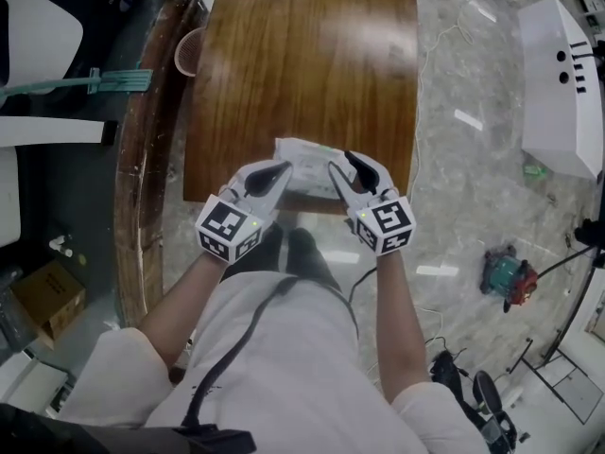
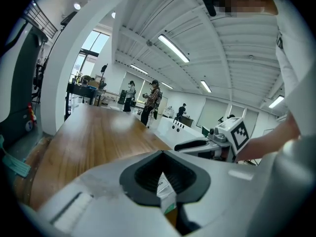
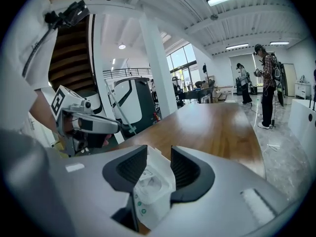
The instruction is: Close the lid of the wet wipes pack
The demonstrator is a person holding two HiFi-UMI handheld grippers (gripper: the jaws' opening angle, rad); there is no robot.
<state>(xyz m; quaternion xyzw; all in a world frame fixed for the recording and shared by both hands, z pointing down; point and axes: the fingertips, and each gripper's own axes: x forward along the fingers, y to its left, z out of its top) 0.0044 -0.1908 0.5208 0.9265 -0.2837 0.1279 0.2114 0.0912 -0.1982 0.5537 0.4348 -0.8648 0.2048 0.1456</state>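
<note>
A long, glossy brown wooden table (image 1: pixel 312 55) runs away from the person over a pale, marble-patterned floor (image 1: pixel 463 187). This is a large hall with white ceiling beams and strip lights. A white box-shaped cabinet (image 1: pixel 562 83) with black dots stands on the floor to the table's right.

Only the head view gives the layout from above. The white soft plastic wet wipes pack (image 1: pixel 307 164) lies at the table's near edge, with one tool at each end of it. Only the two gripper views show the room at eye level, with people (image 2: pixel 150 100) standing beyond the far end of the table, tall windows and a white column.

The left hand-held gripper (image 1: pixel 282 170) has its dark pads met at the tips, and a thin edge of the pack is pinched between them. The right hand-held gripper (image 1: pixel 345 164) has its jaws apart. The pack's end stands in the gap, not visibly squeezed.

The pack is crinkled white film with small green marks. A moulded oval lid area shows on top in the right gripper view. I cannot tell whether the lid is up or down.
</note>
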